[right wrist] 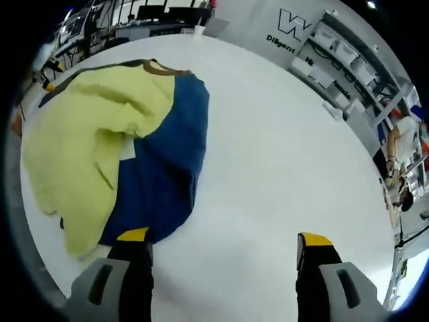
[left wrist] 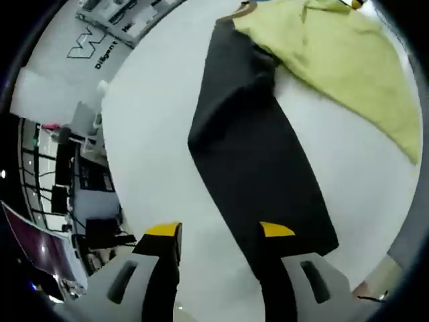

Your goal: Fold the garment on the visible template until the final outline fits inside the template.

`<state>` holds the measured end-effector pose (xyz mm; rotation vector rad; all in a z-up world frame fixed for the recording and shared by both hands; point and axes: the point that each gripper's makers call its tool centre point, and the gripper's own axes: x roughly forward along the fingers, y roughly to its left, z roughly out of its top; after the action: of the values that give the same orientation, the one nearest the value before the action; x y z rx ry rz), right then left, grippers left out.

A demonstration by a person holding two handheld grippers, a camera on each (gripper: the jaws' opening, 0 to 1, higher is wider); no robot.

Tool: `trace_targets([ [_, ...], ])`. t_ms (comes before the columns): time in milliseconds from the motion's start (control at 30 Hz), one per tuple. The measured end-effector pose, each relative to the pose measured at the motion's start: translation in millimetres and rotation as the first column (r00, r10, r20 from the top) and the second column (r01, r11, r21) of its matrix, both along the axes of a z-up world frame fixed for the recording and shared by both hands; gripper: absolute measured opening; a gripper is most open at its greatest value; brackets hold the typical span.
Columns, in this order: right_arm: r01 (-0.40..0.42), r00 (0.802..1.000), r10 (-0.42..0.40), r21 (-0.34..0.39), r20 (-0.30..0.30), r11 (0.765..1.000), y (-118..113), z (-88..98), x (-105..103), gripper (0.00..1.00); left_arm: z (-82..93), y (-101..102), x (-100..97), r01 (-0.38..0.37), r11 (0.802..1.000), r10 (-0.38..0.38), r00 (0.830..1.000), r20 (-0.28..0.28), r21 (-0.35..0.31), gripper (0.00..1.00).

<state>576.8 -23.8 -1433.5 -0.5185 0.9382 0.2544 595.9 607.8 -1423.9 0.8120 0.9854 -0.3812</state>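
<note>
On a white table [left wrist: 161, 134], a two-tone garment is spread out: a yellow-green panel [left wrist: 342, 60] overlapped onto a dark panel [left wrist: 258, 161], which reads nearly black in the left gripper view and as blue [right wrist: 167, 168] in the right gripper view. A brown neckline trim [right wrist: 157, 67] is seen at the far end of the garment in the right gripper view. No template outline can be made out under the cloth.

In the left gripper view, the left gripper [left wrist: 220, 235] is held with its jaws set wide apart, and nothing is clamped between them. One yellow-tipped finger [left wrist: 276, 231] is seen over the near end of the dark panel, while the other finger [left wrist: 163, 231] lies over bare table; whether the cloth is actually touched cannot be told.

In the right gripper view, the right gripper [right wrist: 224, 240] is likewise spread wide and nothing is gripped. Its one finger [right wrist: 133, 236] is placed at the near hem of the blue panel, just beside the yellow-green fabric [right wrist: 87, 141]; contact cannot be confirmed. The other finger [right wrist: 315, 241] is well apart from the garment, over bare table.

Shelving [right wrist: 355, 60] and a wall sign [right wrist: 295, 30] are seen beyond the table edge.
</note>
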Motion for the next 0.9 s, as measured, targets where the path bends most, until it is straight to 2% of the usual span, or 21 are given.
trace_targets([
  [67,0.000,1.000,0.000,-0.003,0.000,1.000,-1,0.8,-1,0.87,1.4,-7,0.3,-0.040,0.997,0.040,0.999,0.002,-0.062,0.60],
  [133,0.004,1.000,-0.004,-0.004,-0.001,1.000,-2,1.1,0,0.87,3.8,-19,2.6,-0.096,0.984,0.099,0.995,0.009,-0.152,0.62],
  [167,0.006,1.000,-0.006,-0.003,-0.003,1.000,-1,1.2,-1,0.87,1.9,-19,2.1,-0.101,0.983,0.102,0.995,0.000,-0.152,0.63],
  [233,0.003,1.000,-0.003,-0.006,-0.003,1.000,0,1.5,-2,0.86,-4.8,-17,-3.2,-0.065,0.994,0.062,0.998,-0.031,-0.092,0.64],
  [267,0.000,1.000,0.000,-0.009,-0.004,1.000,1,1.8,-2,0.85,-6.3,-18,-5.5,-0.033,0.996,0.030,0.999,-0.044,-0.080,0.60],
  [300,-0.002,1.000,0.002,-0.011,-0.004,1.000,1,2.0,-2,0.85,-3.4,-17,-0.9,-0.037,0.995,0.036,0.999,-0.019,-0.088,0.61],
  [400,-0.004,1.000,0.004,-0.014,-0.004,1.000,2,1.1,-2,0.83,-3.7,-14,4.4,-0.051,0.995,0.049,0.999,-0.018,-0.083,0.62],
  [533,0.006,1.000,-0.006,-0.011,-0.004,1.000,3,0.5,-3,0.82,-3.5,11,12.5,-0.036,0.999,0.037,0.999,-0.025,0.016,0.53],
  [700,0.019,1.000,-0.019,-0.013,-0.011,1.000,4,0.1,-4,0.81,-2.7,33,18.3,-0.057,0.998,0.057,0.998,-0.014,0.013,0.45],
  [767,0.022,1.000,-0.022,-0.016,-0.012,1.000,3,0.1,-3,0.82,-0.3,44,17.8,-0.048,0.998,0.049,0.999,-0.011,0.047,0.43],
  [833,0.024,1.000,-0.024,-0.016,-0.015,1.000,4,-0.1,-3,0.82,0.4,55,15.1,-0.037,0.996,0.040,0.999,-0.030,0.079,0.40],
  [900,0.020,1.000,-0.021,-0.021,-0.014,1.000,4,0.1,-2,0.82,4.0,61,17.2,-0.031,0.995,0.033,0.999,-0.023,0.091,0.42],
])
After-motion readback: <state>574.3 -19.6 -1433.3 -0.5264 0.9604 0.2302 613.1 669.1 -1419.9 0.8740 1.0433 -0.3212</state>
